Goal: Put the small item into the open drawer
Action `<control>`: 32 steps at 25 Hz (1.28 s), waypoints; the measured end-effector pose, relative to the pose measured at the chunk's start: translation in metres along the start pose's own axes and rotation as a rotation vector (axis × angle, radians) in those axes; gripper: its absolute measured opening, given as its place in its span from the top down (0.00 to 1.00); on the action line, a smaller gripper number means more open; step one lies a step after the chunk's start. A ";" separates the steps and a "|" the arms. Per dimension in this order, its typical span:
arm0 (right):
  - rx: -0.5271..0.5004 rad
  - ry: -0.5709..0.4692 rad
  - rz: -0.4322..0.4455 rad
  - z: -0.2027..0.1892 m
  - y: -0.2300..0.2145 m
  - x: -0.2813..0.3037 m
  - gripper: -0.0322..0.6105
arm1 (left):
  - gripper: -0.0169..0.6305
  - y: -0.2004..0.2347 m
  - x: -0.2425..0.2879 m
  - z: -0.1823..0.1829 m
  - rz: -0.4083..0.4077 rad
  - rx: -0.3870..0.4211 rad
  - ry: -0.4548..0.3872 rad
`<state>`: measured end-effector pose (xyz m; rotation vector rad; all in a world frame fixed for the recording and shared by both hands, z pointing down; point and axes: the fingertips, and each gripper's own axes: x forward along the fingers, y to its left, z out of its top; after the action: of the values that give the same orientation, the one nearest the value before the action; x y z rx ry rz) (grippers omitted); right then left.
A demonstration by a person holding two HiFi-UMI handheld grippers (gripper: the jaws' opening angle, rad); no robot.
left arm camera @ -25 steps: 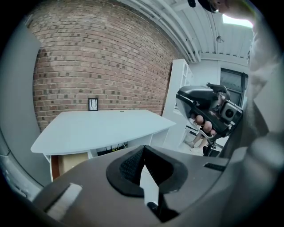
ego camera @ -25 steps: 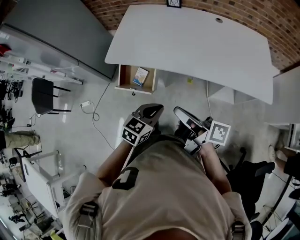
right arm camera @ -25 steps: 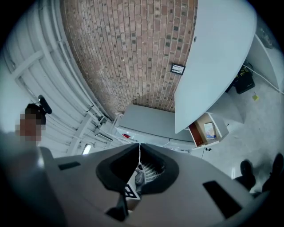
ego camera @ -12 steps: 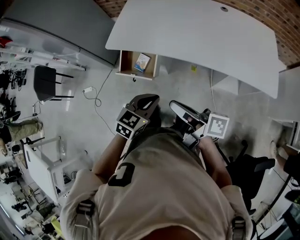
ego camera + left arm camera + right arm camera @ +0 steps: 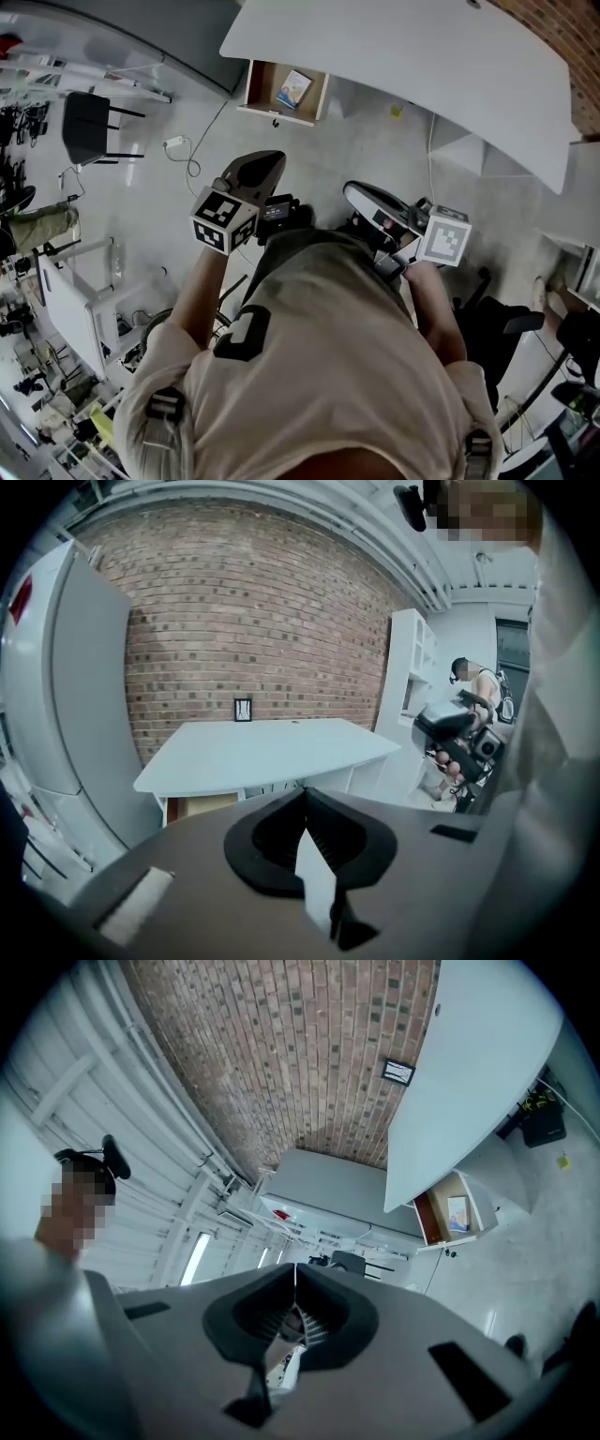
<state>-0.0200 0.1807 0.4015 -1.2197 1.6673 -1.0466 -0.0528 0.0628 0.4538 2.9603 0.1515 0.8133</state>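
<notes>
Wooden drawer (image 5: 265,86) already holds a small packet (image 5: 294,88); your left gripper (image 5: 272,159) and right gripper (image 5: 358,195) sit closed, empty.

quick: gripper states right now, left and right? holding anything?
Left gripper: closed, jaw tips together, nothing held.
Right gripper: closed, jaw tips together, nothing held.
</notes>
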 end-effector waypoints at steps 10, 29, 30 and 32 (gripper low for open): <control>-0.009 0.085 -0.020 -0.037 0.006 0.079 0.94 | 0.97 0.012 -0.037 -0.031 -0.088 -0.095 -0.045; -0.064 0.183 -0.208 -0.102 0.000 0.171 0.94 | 0.97 0.109 -0.089 -0.080 -0.115 -0.202 -0.123; -0.065 0.188 -0.212 -0.106 0.000 0.173 0.94 | 0.97 0.111 -0.093 -0.081 -0.116 -0.205 -0.129; -0.071 0.199 -0.226 -0.115 0.000 0.178 0.94 | 0.97 0.114 -0.100 -0.086 -0.121 -0.202 -0.129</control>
<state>-0.1648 0.0265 0.4166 -1.4135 1.7584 -1.2915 -0.1733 -0.0582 0.4874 2.7711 0.2243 0.5835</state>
